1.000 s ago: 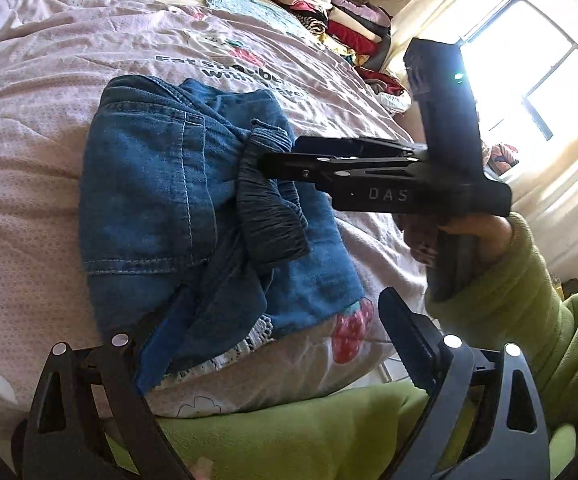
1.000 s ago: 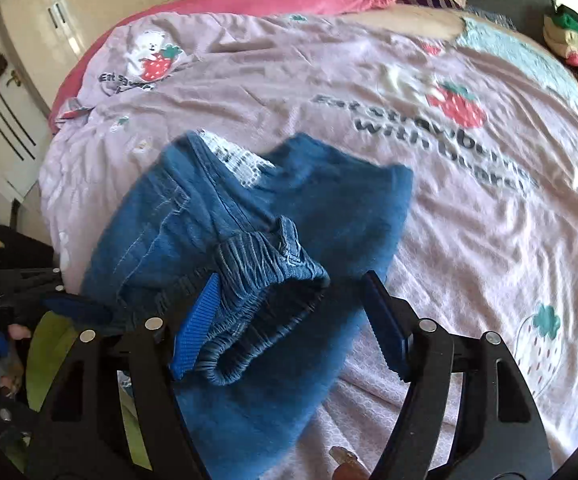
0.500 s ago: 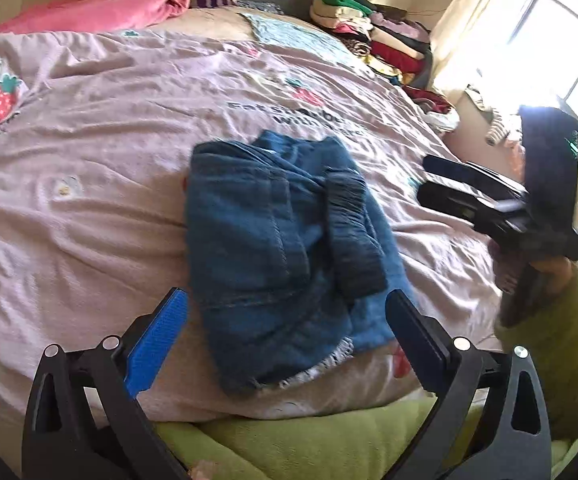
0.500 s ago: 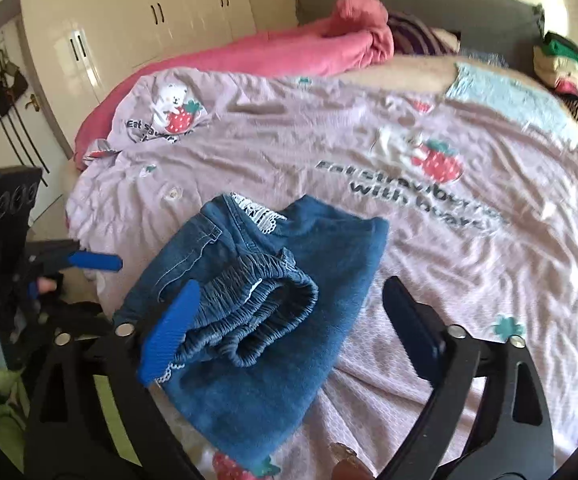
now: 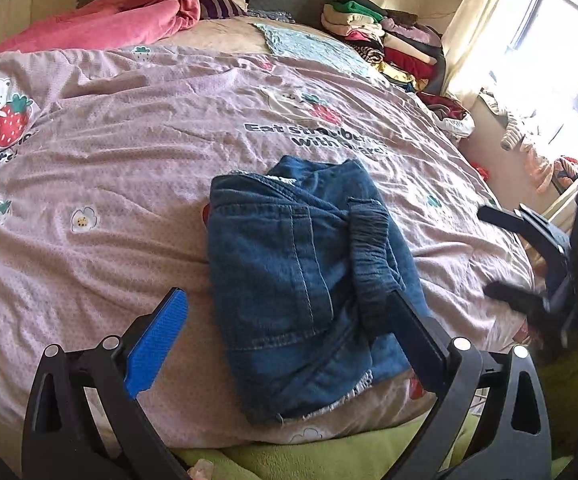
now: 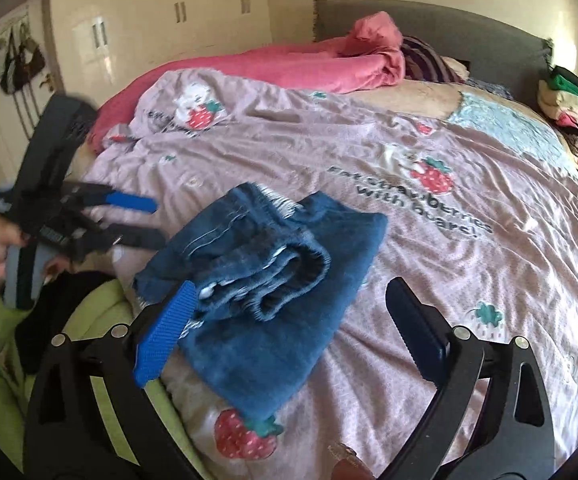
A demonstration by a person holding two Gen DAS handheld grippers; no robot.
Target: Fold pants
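We see the folded denim pants [image 5: 305, 280] lying near the bed's [image 5: 89, 160] near edge, long axis toward the headboard, elastic waistband on top. Both tools, left [image 5: 285, 336] and right [image 6: 289, 332], gape empty; the right's jaws have just been opening.

The folded pants [image 5: 305, 280] lie on the bedspread [image 5: 109, 160] near the bed's front edge, waistband on top. Behind them, at the headboard, sits a bunched blanket [image 5: 129, 20]; a clothes stack [image 5: 389, 36] stands at the far right (beside the window). Both tools flank the pants.
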